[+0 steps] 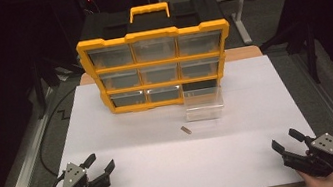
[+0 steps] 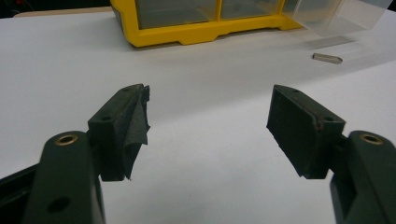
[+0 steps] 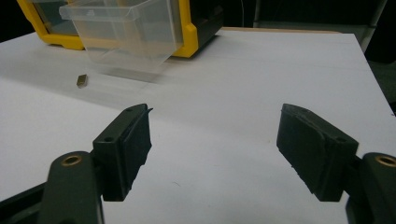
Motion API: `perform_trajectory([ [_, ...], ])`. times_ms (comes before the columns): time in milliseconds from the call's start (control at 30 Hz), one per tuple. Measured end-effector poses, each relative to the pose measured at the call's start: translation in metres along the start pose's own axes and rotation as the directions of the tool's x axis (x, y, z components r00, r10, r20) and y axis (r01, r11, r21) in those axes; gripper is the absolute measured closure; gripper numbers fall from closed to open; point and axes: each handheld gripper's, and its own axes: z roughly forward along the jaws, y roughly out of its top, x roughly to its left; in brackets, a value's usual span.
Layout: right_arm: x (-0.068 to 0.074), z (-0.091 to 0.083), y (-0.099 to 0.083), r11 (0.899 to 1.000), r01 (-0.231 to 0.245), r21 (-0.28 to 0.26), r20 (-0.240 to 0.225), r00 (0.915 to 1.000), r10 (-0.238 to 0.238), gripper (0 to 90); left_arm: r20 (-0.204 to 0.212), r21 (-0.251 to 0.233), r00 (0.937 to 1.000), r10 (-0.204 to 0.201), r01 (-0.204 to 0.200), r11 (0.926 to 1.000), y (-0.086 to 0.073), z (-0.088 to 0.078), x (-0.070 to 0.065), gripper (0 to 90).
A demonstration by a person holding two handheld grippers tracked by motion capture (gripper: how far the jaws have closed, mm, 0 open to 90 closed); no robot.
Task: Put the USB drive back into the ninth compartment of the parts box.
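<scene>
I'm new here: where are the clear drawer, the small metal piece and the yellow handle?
clear drawer [image 1: 203, 106], high view, front wall.
small metal piece [image 1: 186, 130], high view, its middle.
yellow handle [image 1: 148, 8], high view, top bar.

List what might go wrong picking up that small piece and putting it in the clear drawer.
The small piece lies flat on the white table and is tiny against the wide pads, so the open right tongs or left tongs may pinch badly and flick it away. The clear drawer is pulled out of the yellow organizer and looks light; a bump could shove or tip it.
</scene>
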Motion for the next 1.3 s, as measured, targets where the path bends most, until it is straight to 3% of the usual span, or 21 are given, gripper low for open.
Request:
perform_trajectory([
  [267,0.003,0.003,0.002,1.0,0.002,-0.003,-0.017,0.9998,-0.003,26.0,0.003,0.009,1.0,0.008,-0.008,0.9999,0.0,0.001,0.0,29.9],
  [567,0.015,0.013,0.008,0.999,0.048,-0.002,-0.057,0.9972,-0.048,25.9,0.005,0.015,0.9999,0.013,-0.013,0.9998,0.0,0.003,-0.001,29.9],
  [967,0.027,0.027,0.014,0.998,0.056,-0.012,-0.106,0.9927,-0.057,26.4,0.006,0.017,0.9999,0.013,-0.013,0.9998,0.0,0.004,-0.001,30.0],
  [1167,0.031,0.035,0.016,1.0,0.023,-0.002,-0.137,0.9903,-0.023,26.7,0.01,0.014,0.9998,0.014,-0.015,0.9998,0.0,0.004,-0.001,30.0],
  [1300,0.035,0.039,0.018,1.0,0.03,-0.006,-0.142,0.9894,-0.031,26.7,0.011,0.017,0.9998,0.015,-0.015,0.9997,0.0,0.004,-0.001,30.0],
])
